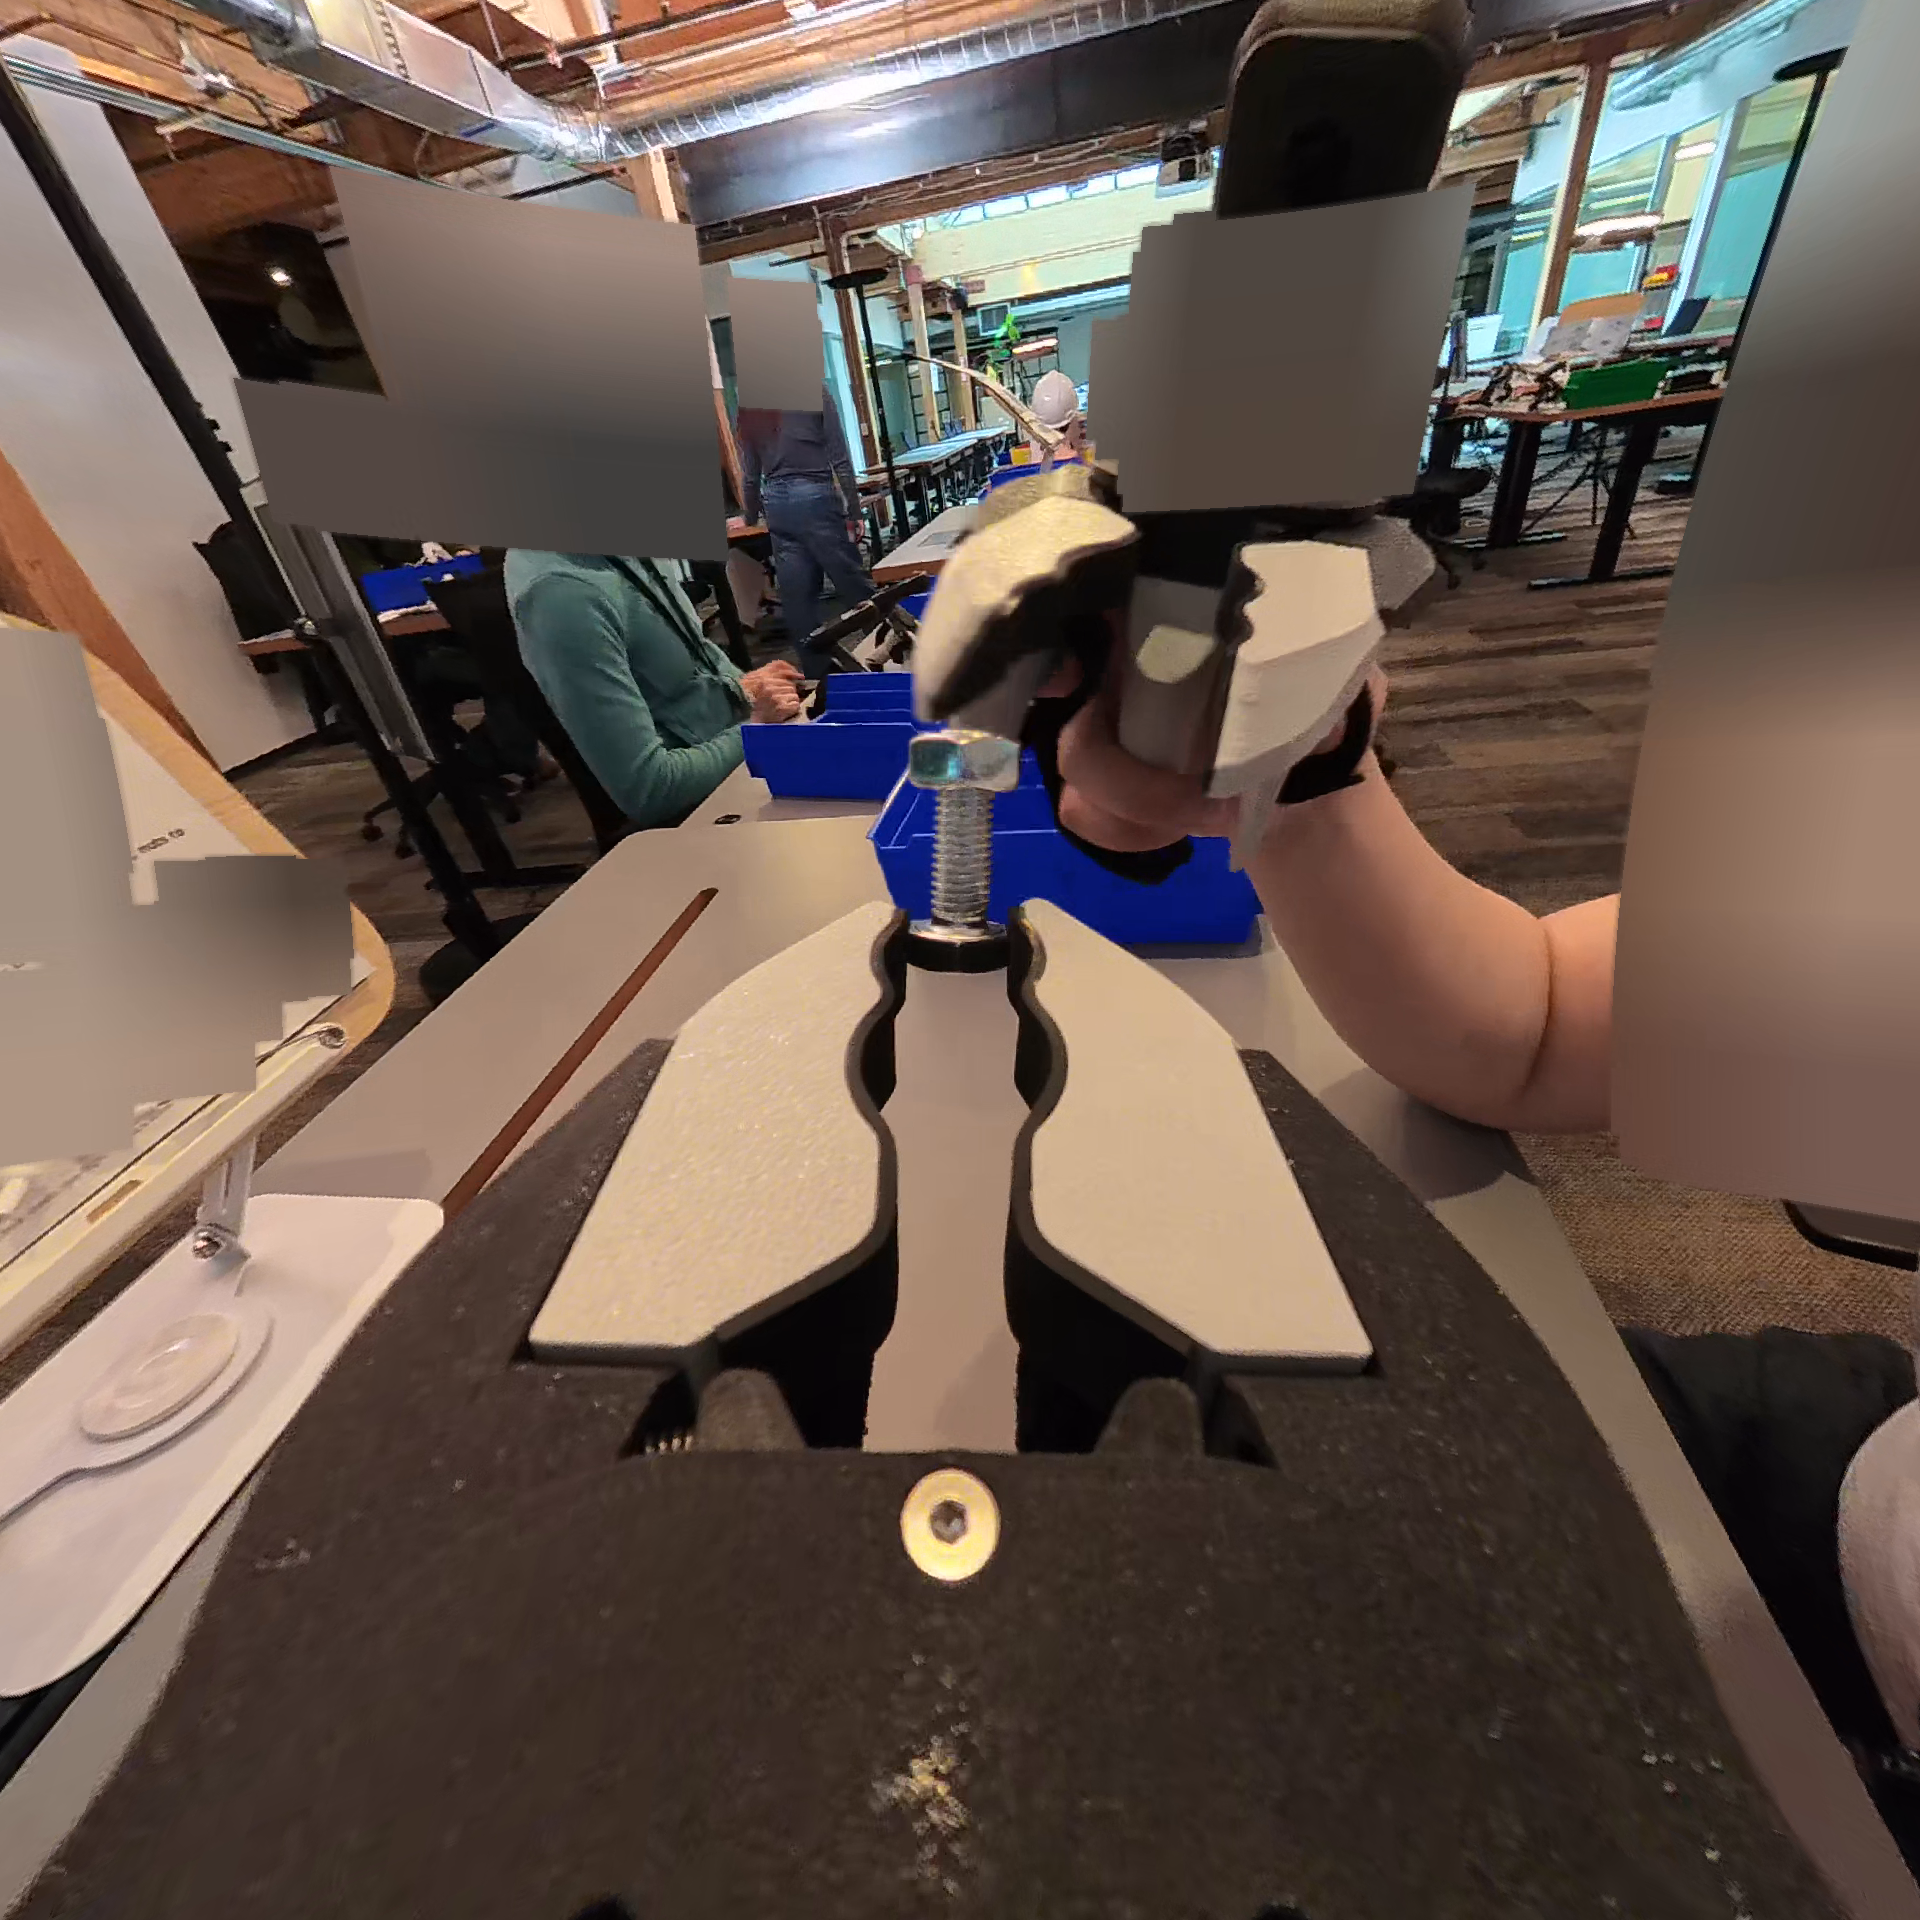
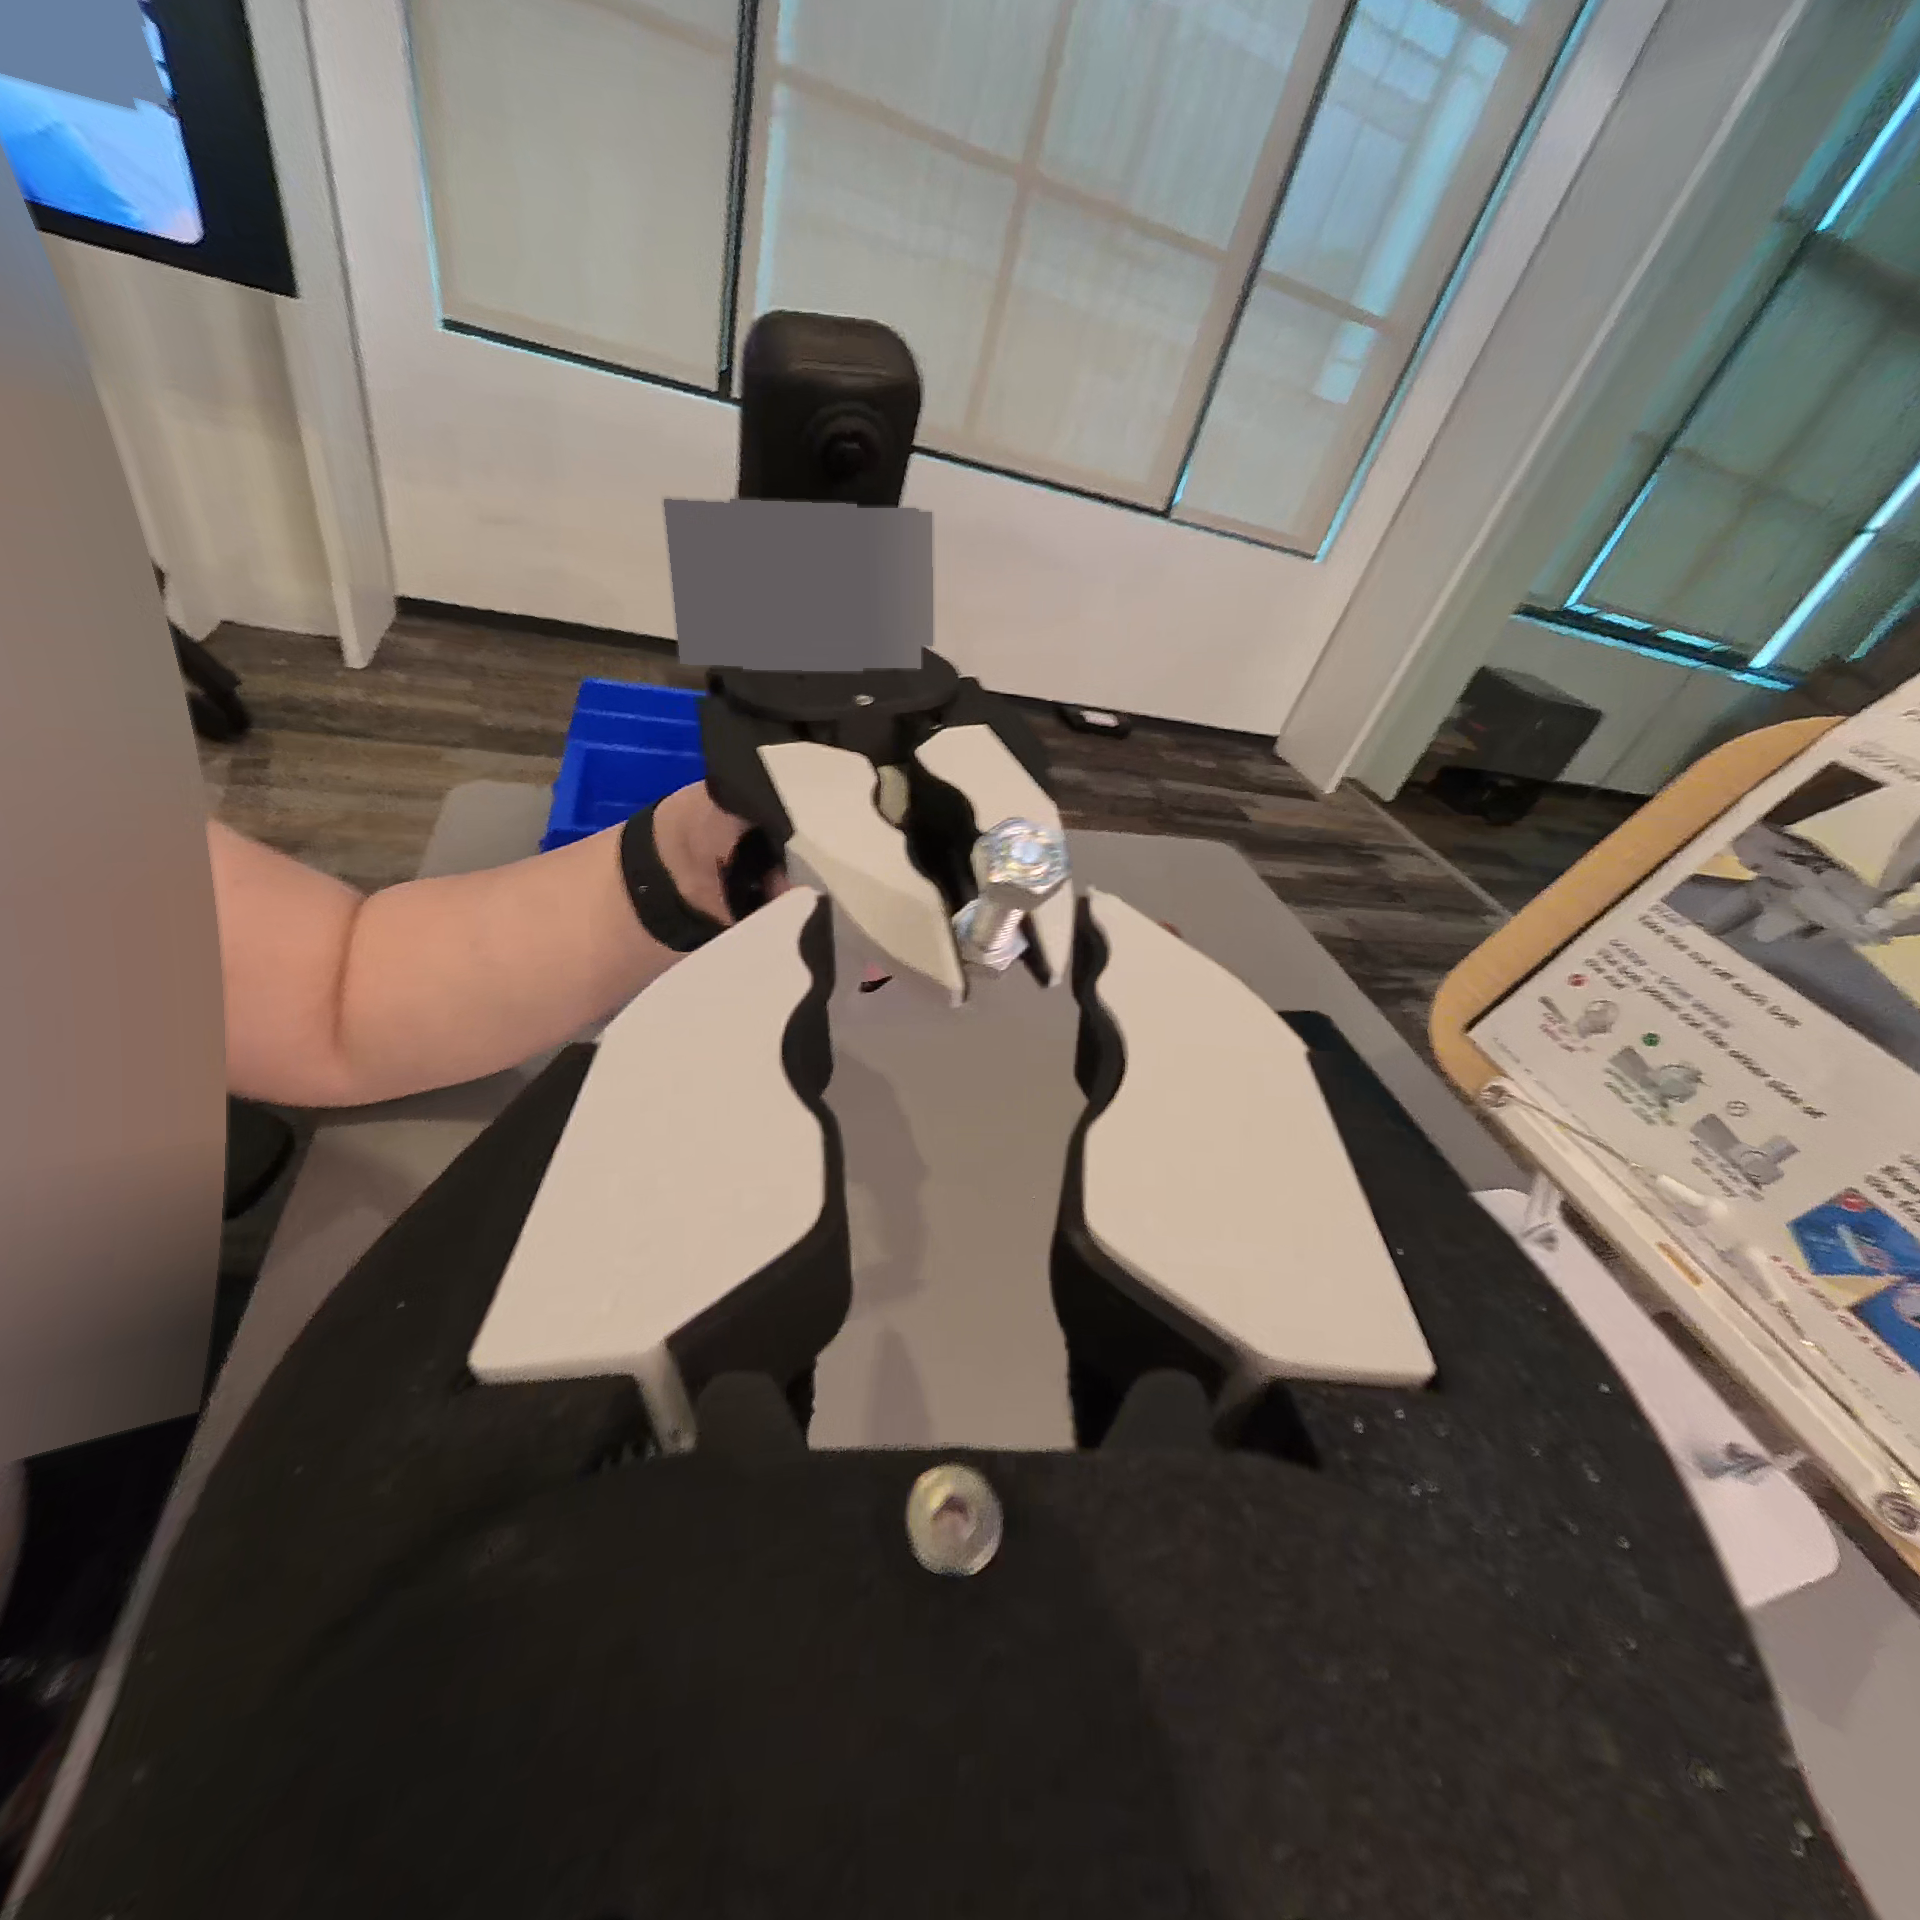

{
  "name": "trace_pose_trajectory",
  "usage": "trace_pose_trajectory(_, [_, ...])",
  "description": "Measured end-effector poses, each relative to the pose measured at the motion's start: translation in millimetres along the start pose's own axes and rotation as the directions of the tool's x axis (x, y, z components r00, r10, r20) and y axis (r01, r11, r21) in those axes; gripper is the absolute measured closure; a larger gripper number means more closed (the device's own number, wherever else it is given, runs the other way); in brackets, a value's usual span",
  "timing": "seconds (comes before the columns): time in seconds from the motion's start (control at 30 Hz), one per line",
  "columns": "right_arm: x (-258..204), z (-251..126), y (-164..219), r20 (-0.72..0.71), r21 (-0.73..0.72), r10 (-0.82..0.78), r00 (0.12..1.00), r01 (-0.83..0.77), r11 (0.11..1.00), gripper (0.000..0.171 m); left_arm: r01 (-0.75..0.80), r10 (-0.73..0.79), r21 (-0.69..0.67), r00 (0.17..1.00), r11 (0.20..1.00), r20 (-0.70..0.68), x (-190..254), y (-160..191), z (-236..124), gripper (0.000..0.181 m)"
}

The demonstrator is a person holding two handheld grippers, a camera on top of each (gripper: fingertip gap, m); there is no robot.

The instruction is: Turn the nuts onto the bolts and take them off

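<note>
The left hand-held gripper [image 1: 958, 935] clamps the bolt [image 1: 957, 860] upright by its head above the desk [image 1: 665, 935], the nut [image 1: 961, 762] sits at the thread's tip — barely engaged — while the right hand-held gripper [image 2: 951, 914] stands spread beside it, gripping nothing.

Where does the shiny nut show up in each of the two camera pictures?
Left wrist view: the nut is just above centre, on top of the upright bolt that the left gripper clamps.
Right wrist view: the nut is just above centre, facing the camera, at the far gripper's tips.
Shared landmark: the blue bin on the table beyond.
</note>
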State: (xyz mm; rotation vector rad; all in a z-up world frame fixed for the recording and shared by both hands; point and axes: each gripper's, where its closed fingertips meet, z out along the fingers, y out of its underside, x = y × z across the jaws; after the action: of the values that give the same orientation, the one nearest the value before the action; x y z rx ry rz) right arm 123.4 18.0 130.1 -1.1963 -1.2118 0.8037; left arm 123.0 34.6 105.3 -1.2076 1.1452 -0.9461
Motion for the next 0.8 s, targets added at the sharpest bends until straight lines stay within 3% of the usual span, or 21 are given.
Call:
trace_pose_trajectory(0.23, [-9, 8, 7, 0.032, -0.044, -0.017, 0.999, 0.019, 0.999, 0.116, -0.024, 0.025, -0.025, 1.0, 0.999, 0.013, 0, 4, 4, 0.163])
trace_pose_trajectory(0.33, [-17, 3, 7, 0.086, -0.062, 0.009, 0.996, -0.004, 0.998, 0.135, 0.006, -0.006, -0.002, 1.0, 1.0, 0.017, -5, 0, -2, 0.163])
trace_pose_trajectory(0.47, [-3, 6, 6, 0.006, -0.034, 0.008, 1.0, -0.008, 0.999, 0.124, -0.008, 0.008, -0.01, 1.0, 1.0, -0.014, 3, 1, 1, 0.163])
trace_pose_trajectory(0.67, [-9, 12, 10, 0.03, -0.061, 0.016, 0.999, -0.014, 0.998, 0.114, -0.026, 0.026, -0.033, 1.0, 0.999, 0.009, 0, 5, 3, 0.163])
trace_pose_trajectory(0.8, [-15, 4, 5, 0.059, -0.061, 0.028, 0.998, -0.024, 0.998, 0.129, 0.005, -0.005, -0.004, 1.0, 1.0, 0.009, -3, 0, -3, 0.163])
